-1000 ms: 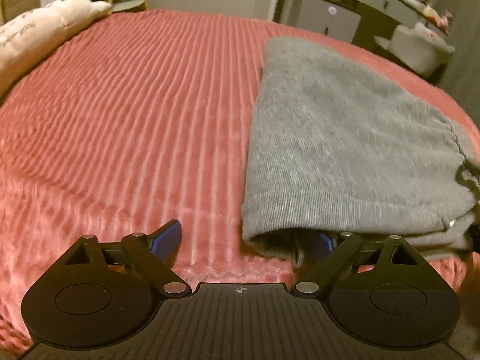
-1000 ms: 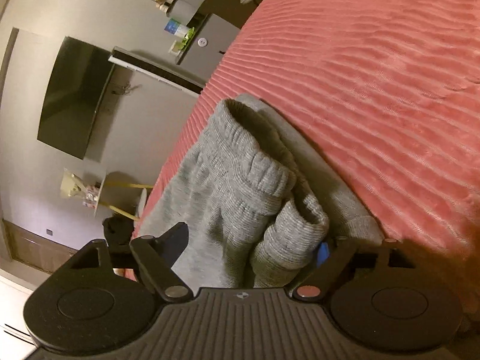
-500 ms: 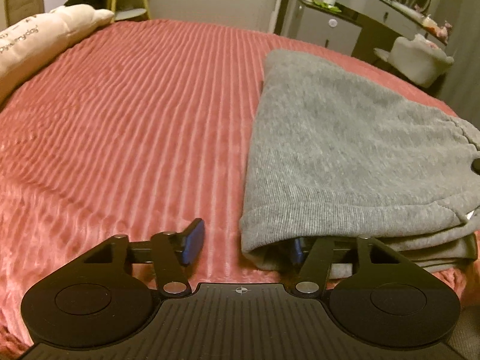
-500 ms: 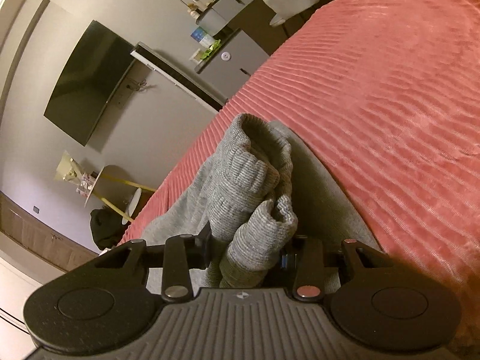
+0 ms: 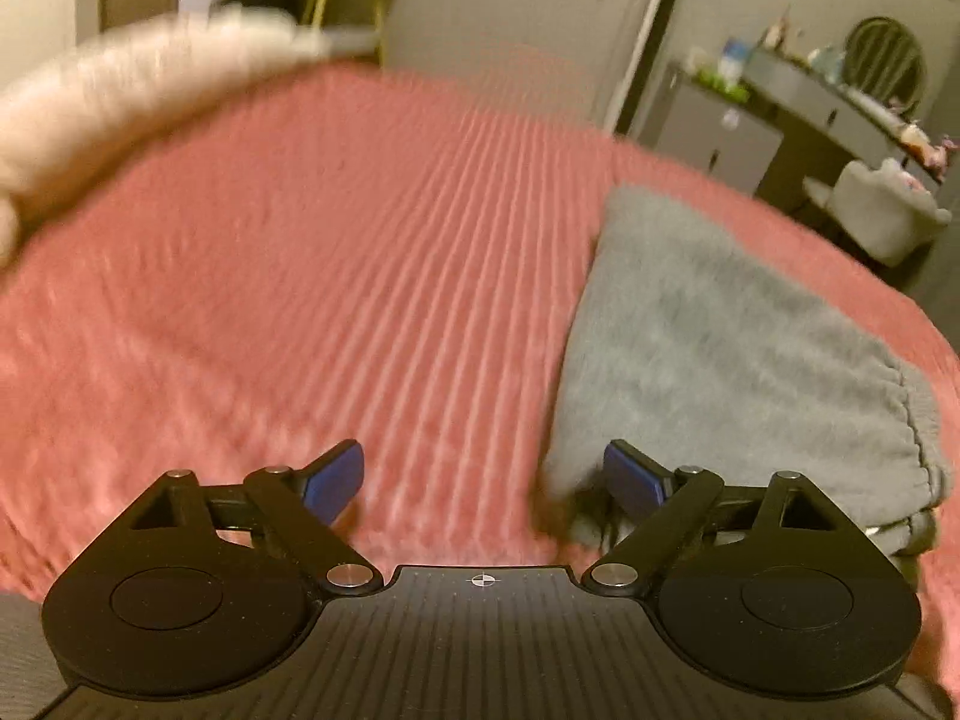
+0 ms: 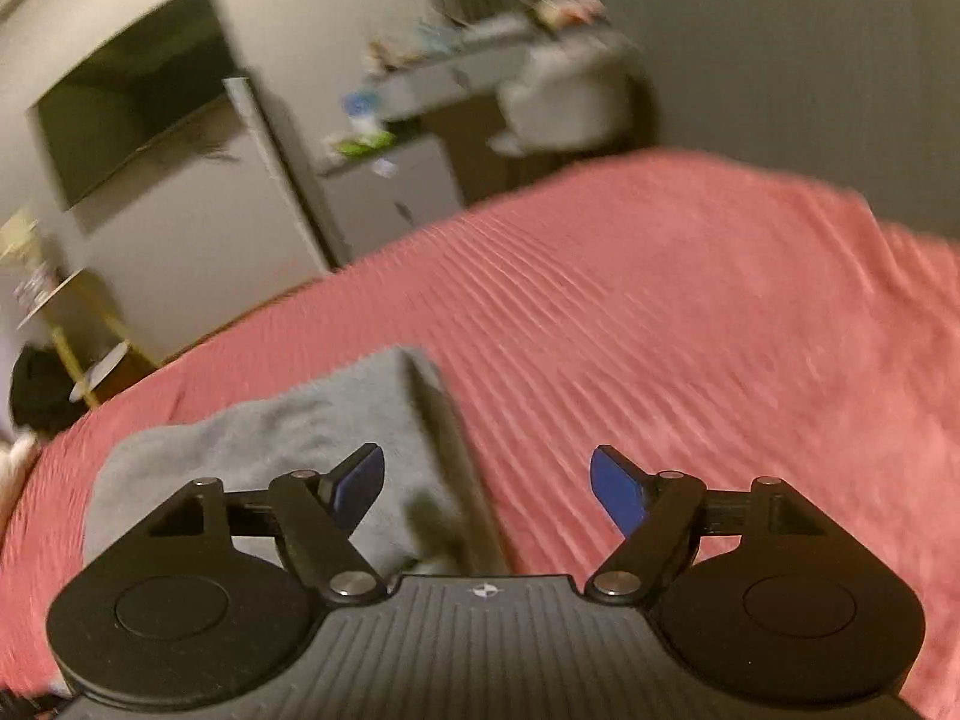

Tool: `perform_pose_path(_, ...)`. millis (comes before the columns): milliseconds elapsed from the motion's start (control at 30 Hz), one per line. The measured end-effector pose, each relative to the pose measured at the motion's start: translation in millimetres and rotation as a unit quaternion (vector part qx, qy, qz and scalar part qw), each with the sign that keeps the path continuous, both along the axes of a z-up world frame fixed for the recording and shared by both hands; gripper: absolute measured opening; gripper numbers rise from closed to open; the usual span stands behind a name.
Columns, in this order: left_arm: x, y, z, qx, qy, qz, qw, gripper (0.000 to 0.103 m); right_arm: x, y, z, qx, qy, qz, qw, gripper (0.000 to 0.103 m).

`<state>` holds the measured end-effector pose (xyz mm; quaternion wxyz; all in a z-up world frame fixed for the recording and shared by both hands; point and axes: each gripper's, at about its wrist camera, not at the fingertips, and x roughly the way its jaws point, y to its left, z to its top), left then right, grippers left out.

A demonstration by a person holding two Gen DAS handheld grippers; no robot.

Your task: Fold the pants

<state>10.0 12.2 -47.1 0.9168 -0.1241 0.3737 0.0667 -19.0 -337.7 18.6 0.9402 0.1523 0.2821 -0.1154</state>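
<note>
I've just let go with both tongs, left tongs (image 5: 483,480) and right tongs (image 6: 487,489) spread wide and empty now, and the gray pants (image 5: 720,348) lie folded on the pink bed (image 5: 360,276), so the fold looks done.

One pair of folded grey pants (image 5: 720,348) is seen on one pink bedspread (image 5: 330,276), and two grippers are counted, the left gripper (image 5: 483,480) and right gripper (image 6: 486,486). One cream pillow (image 5: 120,96), blurred, is apparently made out, along with one wall screen (image 6: 132,96).
</note>
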Motion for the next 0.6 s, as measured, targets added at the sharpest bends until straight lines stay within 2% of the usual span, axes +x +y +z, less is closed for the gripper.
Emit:
perform_pose_path(33, -1, -6, 5, 0.023, -0.018, -0.006, 0.9995, 0.091, 3, 13, 1, -0.019, -0.009, 0.027, 0.999, 0.061)
perform_pose_path(100, 2, -18, 15, 0.07, -0.051, -0.018, 0.9961, 0.091, 13, 44, -3, -0.052, -0.018, 0.094, 0.994, 0.045)
perform_pose_path(167, 10, -26, 21, 0.088, -0.075, -0.037, 0.9926, 0.091, 24, 70, -14, -0.078, -0.012, 0.139, 0.987, 0.044)
perform_pose_path(233, 27, -34, 27, 0.089, -0.09, -0.066, 0.9898, 0.091, 36, 87, -24, -0.092, 0.008, 0.16, 0.983, 0.04)
perform_pose_path(300, 48, -46, 28, 0.097, -0.096, -0.094, 0.9861, 0.091, 42, 90, -27, -0.09, 0.008, 0.159, 0.983, 0.04)
perform_pose_path(400, 89, -61, 22, 0.079, -0.082, -0.13, 0.9849, 0.091, 50, 80, -33, -0.093, 0.019, 0.123, 0.988, 0.039)
perform_pose_path(433, 102, -67, 17, 0.078, -0.072, -0.138, 0.9848, 0.091, 52, 68, -38, -0.073, 0.031, 0.104, 0.991, 0.032)
perform_pose_path(500, 130, -76, 7, 0.095, -0.054, -0.135, 0.9847, 0.088, 51, 47, -43, -0.014, 0.026, 0.083, 0.996, 0.024)
perform_pose_path(567, 155, -82, -6, 0.116, -0.042, -0.133, 0.9834, 0.084, 47, 39, -46, 0.014, 0.014, 0.077, 0.997, 0.024)
perform_pose_path(600, 166, -83, -11, 0.122, -0.04, -0.129, 0.9833, 0.087, 46, 38, -47, 0.016, 0.012, 0.075, 0.997, 0.024)
